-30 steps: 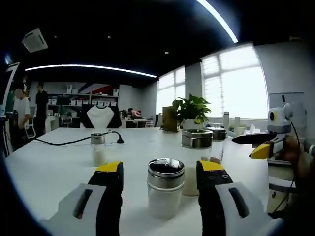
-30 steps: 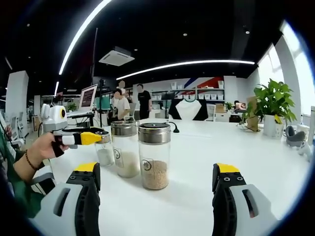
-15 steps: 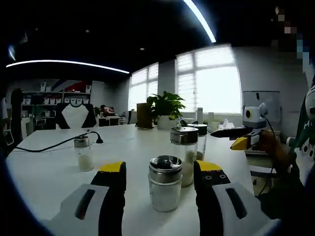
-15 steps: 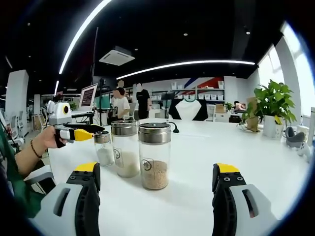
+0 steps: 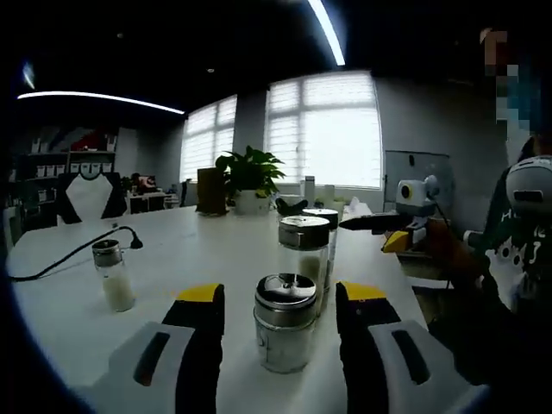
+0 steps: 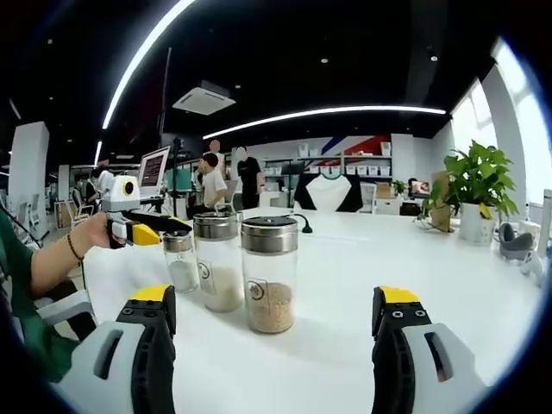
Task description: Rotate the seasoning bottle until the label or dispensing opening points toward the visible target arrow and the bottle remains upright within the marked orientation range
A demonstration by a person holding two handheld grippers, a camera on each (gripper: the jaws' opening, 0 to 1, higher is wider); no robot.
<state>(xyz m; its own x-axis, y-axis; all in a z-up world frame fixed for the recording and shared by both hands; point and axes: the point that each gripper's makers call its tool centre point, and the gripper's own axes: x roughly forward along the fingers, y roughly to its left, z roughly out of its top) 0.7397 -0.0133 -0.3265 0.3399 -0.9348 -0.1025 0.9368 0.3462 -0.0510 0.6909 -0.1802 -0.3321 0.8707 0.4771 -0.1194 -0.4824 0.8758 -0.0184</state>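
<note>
approach stage, not yet a grasp: left tool [image 5: 278, 332] open, jaws standing either side of the small seasoning bottle [image 5: 285, 333] without visibly touching it, bottle upright on the white desk [image 5: 172, 259] just in front of the taller steel-capped jar [image 5: 304, 250]. seen from the right gripper view as the short bottle at the far left of a row of three, beside the pale-filled jar [image 6: 219, 262] and the grain-filled jar [image 6: 270, 272], with the left tool's yellow tip hovering at its cap. right tool [image 6: 269, 345] open too, holding nothing, pointed at the grain-filled jar and well short of it. no target arrow or marked range to be made out on the desk, so cannot tell which way the label should end up. next move, by judgement: close gently on the small bottle's body, then twist about its upright axis without tipping it or knocking the close neighbouring jar. against the earlier pictures: left gripper view swung round toward the windows and plant [image 5: 248, 177], bottle sitting deeper between the jaws; lone shaker [image 5: 112, 274] slid leftward in view; right gripper view almost unchanged, left tool drawn nearer the row.
</note>
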